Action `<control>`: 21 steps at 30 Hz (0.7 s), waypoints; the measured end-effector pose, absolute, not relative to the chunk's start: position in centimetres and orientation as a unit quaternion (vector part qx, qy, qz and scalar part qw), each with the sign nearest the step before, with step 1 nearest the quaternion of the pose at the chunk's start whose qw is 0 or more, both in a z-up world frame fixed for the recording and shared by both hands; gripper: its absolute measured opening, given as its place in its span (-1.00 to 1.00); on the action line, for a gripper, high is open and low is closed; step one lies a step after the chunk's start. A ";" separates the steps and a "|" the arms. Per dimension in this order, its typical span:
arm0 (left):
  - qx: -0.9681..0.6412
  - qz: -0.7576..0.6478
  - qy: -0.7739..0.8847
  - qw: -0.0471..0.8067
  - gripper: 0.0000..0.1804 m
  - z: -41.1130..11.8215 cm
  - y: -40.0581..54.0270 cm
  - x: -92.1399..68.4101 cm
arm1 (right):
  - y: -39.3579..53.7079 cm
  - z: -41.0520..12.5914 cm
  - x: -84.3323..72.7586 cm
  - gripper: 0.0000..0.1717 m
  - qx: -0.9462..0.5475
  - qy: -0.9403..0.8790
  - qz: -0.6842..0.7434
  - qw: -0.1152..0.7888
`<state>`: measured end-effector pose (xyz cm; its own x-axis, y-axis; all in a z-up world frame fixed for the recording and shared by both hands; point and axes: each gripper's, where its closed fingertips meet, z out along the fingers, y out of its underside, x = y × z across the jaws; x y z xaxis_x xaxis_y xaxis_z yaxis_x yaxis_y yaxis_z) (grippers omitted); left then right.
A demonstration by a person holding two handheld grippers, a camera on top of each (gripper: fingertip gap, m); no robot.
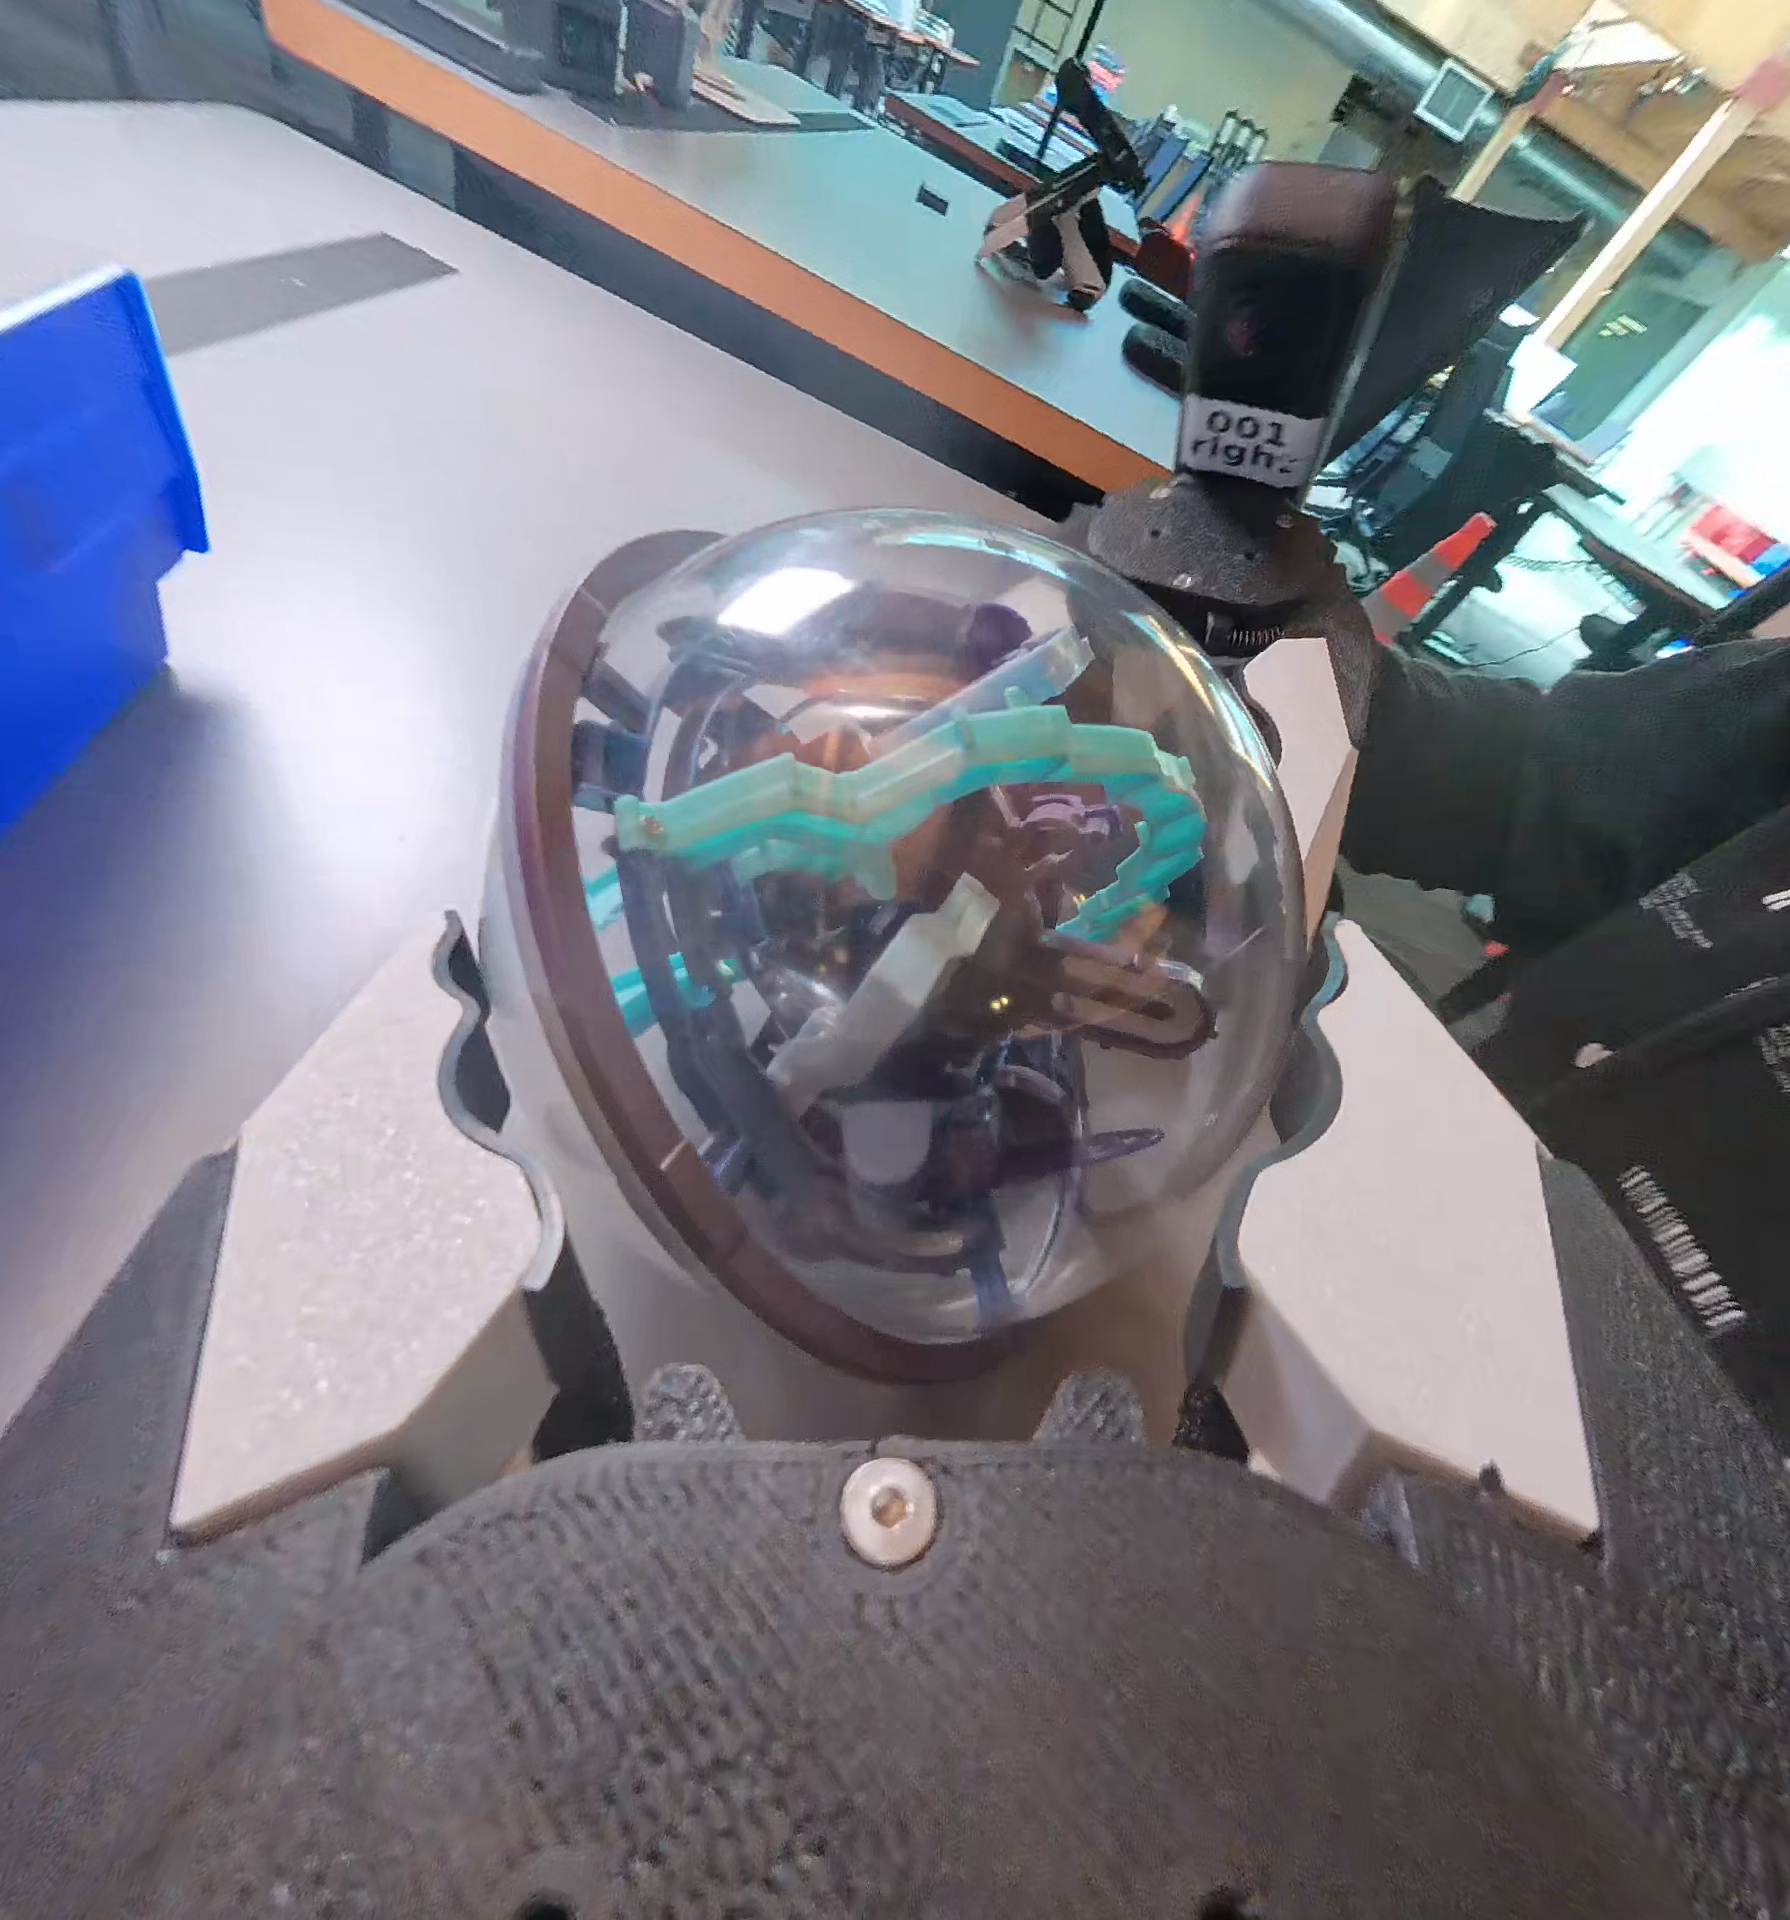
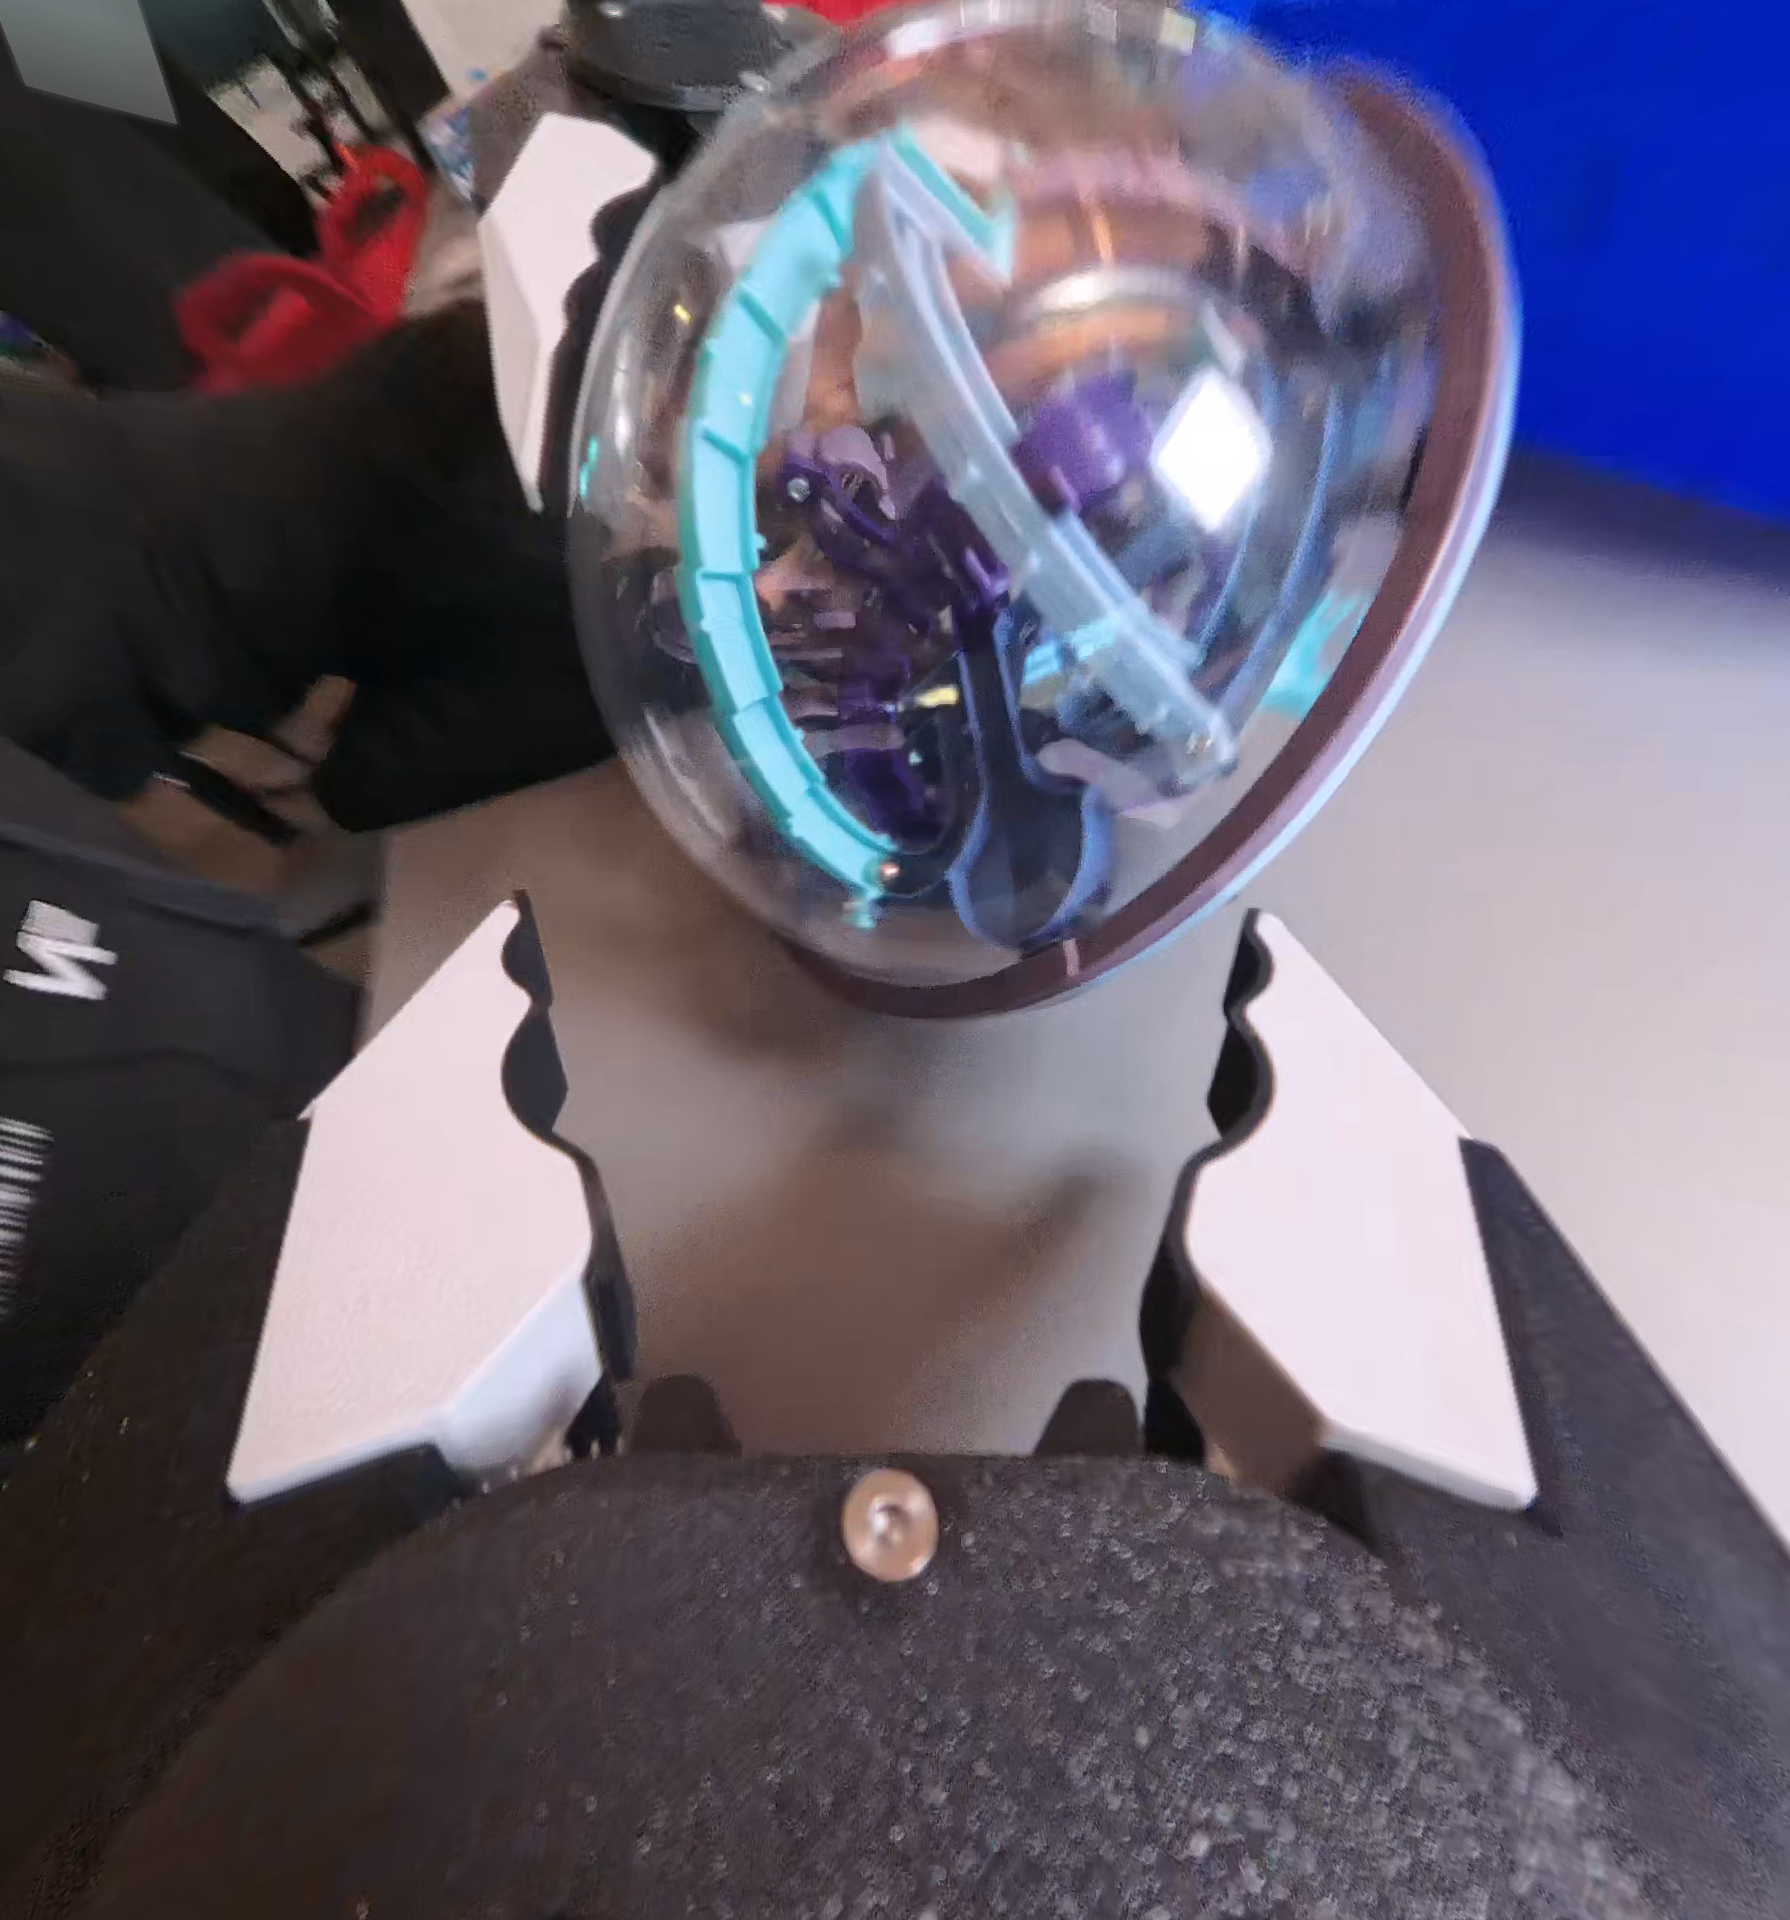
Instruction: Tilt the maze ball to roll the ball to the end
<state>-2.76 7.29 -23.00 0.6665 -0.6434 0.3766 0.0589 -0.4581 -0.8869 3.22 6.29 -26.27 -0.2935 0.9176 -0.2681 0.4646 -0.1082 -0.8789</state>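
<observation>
The maze ball (image 1: 901,935) is a clear sphere with a brown equator ring and teal, purple and white tracks inside. It sits tilted between the fingers of my left gripper (image 1: 886,977), which is shut on it, with a pad against each side. It is above the grey table (image 1: 351,499). In the right wrist view the maze ball (image 2: 1036,520) lies beyond the tips of my right gripper (image 2: 886,914), which is open with nothing between its pads. A white left finger (image 2: 532,239) lies on the ball's far side. The right gripper's body (image 1: 1265,312) shows behind the ball.
A blue bin (image 1: 39,540) stands on the table to the left and also shows in the right wrist view (image 2: 1649,208). A person's dark sleeve (image 1: 1597,790) is at the right. A second table with an orange edge (image 1: 766,239) lies beyond.
</observation>
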 end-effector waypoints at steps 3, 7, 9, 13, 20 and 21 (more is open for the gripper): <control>-0.785 -0.410 0.177 0.429 0.64 -23.1 7.5 -2.8 | 7.9 -24.5 3.2 0.56 -0.483 -0.679 0.437 0.337; -0.788 -0.507 0.140 0.319 0.63 -23.3 8.0 -2.0 | 7.9 -23.2 2.0 0.66 -0.401 -0.727 0.378 0.410; -0.777 -0.541 0.134 0.292 0.63 -23.2 8.3 -1.3 | 7.4 -23.4 1.4 0.68 -0.383 -0.742 0.374 0.403; -0.751 -0.519 0.124 0.389 0.70 -21.9 9.8 -1.4 | 7.8 -23.9 1.1 0.59 -0.416 -0.720 0.420 0.365; -0.780 -0.293 0.196 0.517 0.71 -22.5 6.1 -1.7 | 8.3 -24.6 1.4 0.58 -0.499 -0.668 0.450 0.319; -0.782 -0.283 0.199 0.519 0.72 -22.8 5.8 -1.5 | 8.1 -24.6 1.4 0.57 -0.508 -0.661 0.453 0.314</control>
<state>-1.47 5.77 -22.85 0.7613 -0.6040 0.2360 -0.0176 -0.3831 -0.9235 1.38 8.13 -24.61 -0.2855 0.9573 -0.0453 0.3880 0.0722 -0.9188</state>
